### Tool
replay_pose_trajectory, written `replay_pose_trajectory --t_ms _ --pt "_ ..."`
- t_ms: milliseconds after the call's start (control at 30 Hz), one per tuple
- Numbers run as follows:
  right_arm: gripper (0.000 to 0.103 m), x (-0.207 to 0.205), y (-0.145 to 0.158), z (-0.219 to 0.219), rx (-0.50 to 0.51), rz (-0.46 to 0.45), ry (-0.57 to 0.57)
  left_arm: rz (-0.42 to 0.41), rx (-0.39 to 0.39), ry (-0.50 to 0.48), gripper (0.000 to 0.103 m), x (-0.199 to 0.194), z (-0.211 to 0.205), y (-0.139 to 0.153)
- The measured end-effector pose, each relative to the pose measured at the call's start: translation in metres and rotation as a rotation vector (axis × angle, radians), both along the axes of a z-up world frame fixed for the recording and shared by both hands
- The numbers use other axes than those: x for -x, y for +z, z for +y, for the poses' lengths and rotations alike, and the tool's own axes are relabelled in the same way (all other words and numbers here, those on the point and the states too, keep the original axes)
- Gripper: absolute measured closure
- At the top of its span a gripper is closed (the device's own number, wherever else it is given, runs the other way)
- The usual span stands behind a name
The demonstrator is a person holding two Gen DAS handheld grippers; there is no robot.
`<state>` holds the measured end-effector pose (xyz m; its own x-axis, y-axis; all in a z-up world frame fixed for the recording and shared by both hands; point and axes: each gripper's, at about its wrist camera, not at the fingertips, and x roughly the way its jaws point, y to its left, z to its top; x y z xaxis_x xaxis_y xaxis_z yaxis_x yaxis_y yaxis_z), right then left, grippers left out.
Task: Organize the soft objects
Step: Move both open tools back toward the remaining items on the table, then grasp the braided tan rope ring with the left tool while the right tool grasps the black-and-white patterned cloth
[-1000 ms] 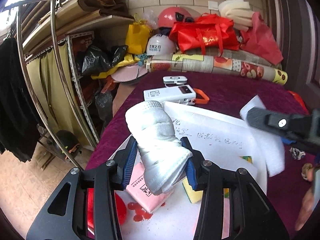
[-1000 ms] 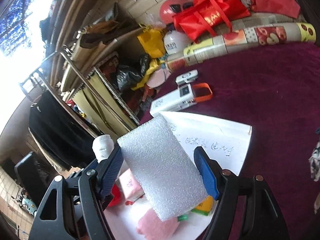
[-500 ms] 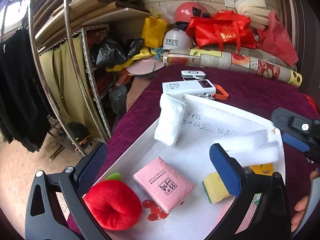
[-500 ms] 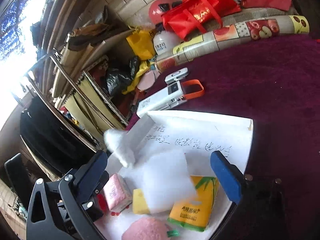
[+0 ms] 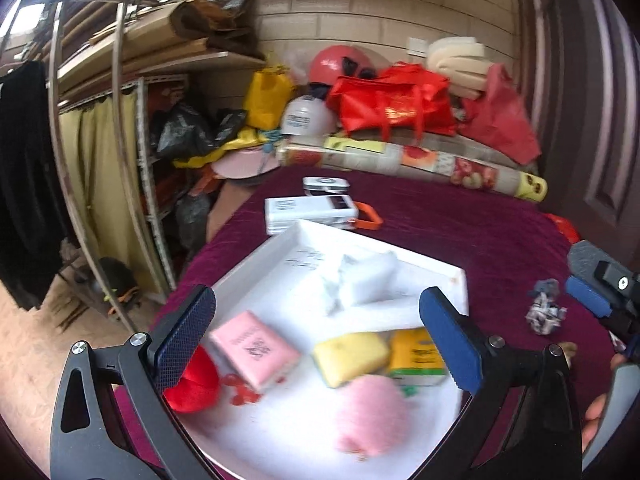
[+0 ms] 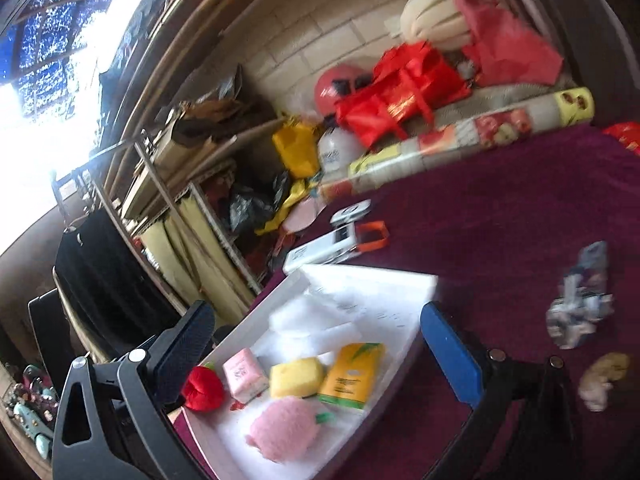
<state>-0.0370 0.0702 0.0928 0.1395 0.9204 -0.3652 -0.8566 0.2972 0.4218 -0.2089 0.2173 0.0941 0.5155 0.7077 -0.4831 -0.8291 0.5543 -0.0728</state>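
A white tray (image 5: 256, 256) (image 6: 416, 284) on the purple cloth holds soft things: a red plush (image 5: 192, 384) (image 6: 202, 388), a pink pack (image 5: 254, 350) (image 6: 244, 374), a yellow sponge (image 5: 350, 356) (image 6: 296, 376), a yellow tissue pack (image 5: 416, 356) (image 6: 352, 372), a pink plush (image 5: 370, 416) (image 6: 284, 428), and a white sock and white foam (image 5: 360, 284) (image 6: 316, 328). My left gripper (image 5: 316, 344) is open and empty above the tray. My right gripper (image 6: 316, 356) is open and empty above the tray's right side; it also shows at the right edge of the left wrist view (image 5: 592, 300).
A crumpled patterned cloth (image 5: 544, 312) (image 6: 580, 308) and a small beige object (image 6: 604, 376) lie on the cloth right of the tray. A white device with an orange strap (image 5: 312, 212) (image 6: 324, 248) lies behind the tray. Bags, helmets and a rolled mat (image 5: 412, 160) crowd the back.
Both grippers opened and dropped their loads into the tray: the left the white sock, the right the white foam. Both then drew back and to the right.
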Motion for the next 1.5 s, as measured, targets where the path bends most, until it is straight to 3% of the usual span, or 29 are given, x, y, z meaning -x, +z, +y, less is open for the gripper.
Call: replay_pose_trajectory --t_ms 200,333,467,733,900,1000,1067,1100,1133,1233,1500 --pt "0.0 -0.073 -0.006 -0.075 -0.043 0.028 -0.222 0.049 0.064 -0.216 0.0 -0.057 -0.03 -0.013" --pt "0.0 -0.131 -0.028 -0.128 -0.082 0.114 -0.396 0.143 0.066 -0.361 0.0 -0.107 -0.064 -0.029" --pt "0.0 -0.158 -0.049 -0.151 -0.087 0.154 -0.462 0.218 0.085 -0.474 0.0 -0.151 -0.095 -0.046" --pt "0.0 -0.183 -0.076 -0.175 -0.18 0.285 -0.461 0.236 0.289 -0.688 0.0 -0.22 -0.128 -0.078" --pt "0.0 -0.18 -0.075 -0.182 -0.207 0.291 -0.467 0.288 0.288 -0.691 0.003 -0.262 -0.142 -0.089" --pt "0.0 -0.181 -0.077 -0.184 -0.222 0.317 -0.457 0.328 0.238 -0.698 0.008 -0.286 -0.153 -0.094" --pt "0.0 -0.182 -0.078 -0.183 -0.227 0.336 -0.448 0.355 0.204 -0.682 0.018 -0.294 -0.155 -0.1" --pt "0.0 -0.183 -0.079 -0.182 -0.227 0.341 -0.441 0.368 0.198 -0.683 0.031 -0.297 -0.156 -0.103" --pt "0.0 -0.183 -0.078 -0.181 -0.22 0.34 -0.433 0.359 0.174 -0.676 0.045 -0.294 -0.156 -0.102" --pt "0.0 -0.181 -0.075 -0.18 -0.217 0.324 -0.423 0.328 0.173 -0.685 0.06 -0.28 -0.153 -0.098" --pt "0.0 -0.176 -0.074 -0.176 -0.18 0.294 -0.416 0.248 0.144 -0.571 0.06 -0.215 -0.123 -0.084"
